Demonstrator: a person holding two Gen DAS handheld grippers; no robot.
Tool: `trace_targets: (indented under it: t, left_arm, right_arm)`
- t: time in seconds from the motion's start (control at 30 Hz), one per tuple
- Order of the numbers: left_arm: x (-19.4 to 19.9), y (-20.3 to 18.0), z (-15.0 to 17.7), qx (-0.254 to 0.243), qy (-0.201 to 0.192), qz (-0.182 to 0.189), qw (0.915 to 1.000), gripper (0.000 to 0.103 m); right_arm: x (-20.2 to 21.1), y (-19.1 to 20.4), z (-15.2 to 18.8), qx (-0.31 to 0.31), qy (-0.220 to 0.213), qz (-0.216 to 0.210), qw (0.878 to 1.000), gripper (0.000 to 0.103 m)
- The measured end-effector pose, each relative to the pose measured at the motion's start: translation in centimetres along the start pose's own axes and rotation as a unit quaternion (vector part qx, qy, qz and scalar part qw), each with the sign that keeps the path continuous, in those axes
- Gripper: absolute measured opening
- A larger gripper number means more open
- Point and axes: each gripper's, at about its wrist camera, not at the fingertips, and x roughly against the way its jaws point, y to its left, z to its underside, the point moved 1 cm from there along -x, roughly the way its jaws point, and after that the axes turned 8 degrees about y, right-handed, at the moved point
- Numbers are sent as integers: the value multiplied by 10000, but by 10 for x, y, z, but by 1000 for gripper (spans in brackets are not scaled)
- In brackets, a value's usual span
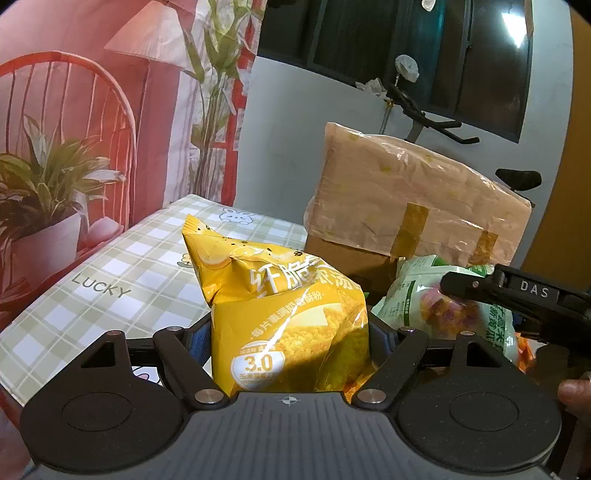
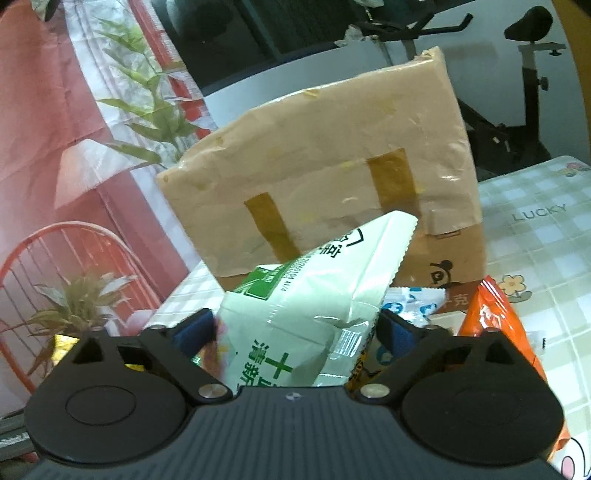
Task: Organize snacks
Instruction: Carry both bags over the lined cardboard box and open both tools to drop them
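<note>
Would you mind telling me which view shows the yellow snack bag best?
The left wrist view: the yellow snack bag fills the centre, between the left tongs, with its printed front readable. The right wrist view shows only a small yellow scrap at its lower left edge, possibly the same bag.

You see dim, warm indoor light in both views. A bright reflection glares on the dark window [image 1: 515, 31] at upper right of the left view. The yellow bag [image 1: 291, 325] carries a sheen streak. Edges bow strongly; the right view is softly blurred.
</note>
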Motion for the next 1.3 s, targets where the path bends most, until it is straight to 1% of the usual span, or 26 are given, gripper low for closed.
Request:
trace_targets:
  t: [0.1, 0.2, 0.33, 0.5, 0.67, 0.77, 0.83, 0.97, 1.1, 1.2, 1.3]
  left_arm:
    - [-1, 0, 0, -3, 4, -13, 10000, 81]
    - [-1, -1, 0, -12, -1, -21, 10000, 81]
    - [1, 0, -1, -1, -40, -57, 10000, 81]
    - [4, 1, -8, 48, -147, -82, 9998, 81]
    - [12, -3, -19, -23, -388, -88, 9992, 81]
    - [17, -7, -29, -86, -487, -66, 9988, 81]
    - [20, -10, -38, -145, -559, 13, 9983, 81]
    - [26, -19, -54, -352, -763, 66, 9964, 81]
    - [30, -29, -75, -458, -946, 164, 9943, 81]
    - [30, -37, -89, -489, -1023, 261, 9932, 81]
    - [27, -45, -104, -544, -1093, 336, 9920, 81]
  right_arm:
    - [5, 2, 0, 149, -70, -18, 9999, 79]
    - [12, 5, 2, 264, -294, -46, 9992, 77]
    - [28, 11, 5, 595, -654, 52, 9961, 76]
    - [51, 17, 1, 988, -1217, 122, 9876, 76]
    - [65, 17, -7, 1114, -1501, 147, 9823, 76]
    - [71, 20, -12, 1211, -1667, 159, 9784, 76]
    - [76, 23, -16, 1270, -1777, 173, 9757, 76]
    - [84, 27, -27, 1350, -1958, 160, 9712, 76]
    - [92, 33, -44, 1501, -2119, 175, 9655, 76]
    - [97, 38, -58, 1621, -2270, 164, 9602, 76]
    - [95, 42, -72, 1720, -2333, 218, 9568, 76]
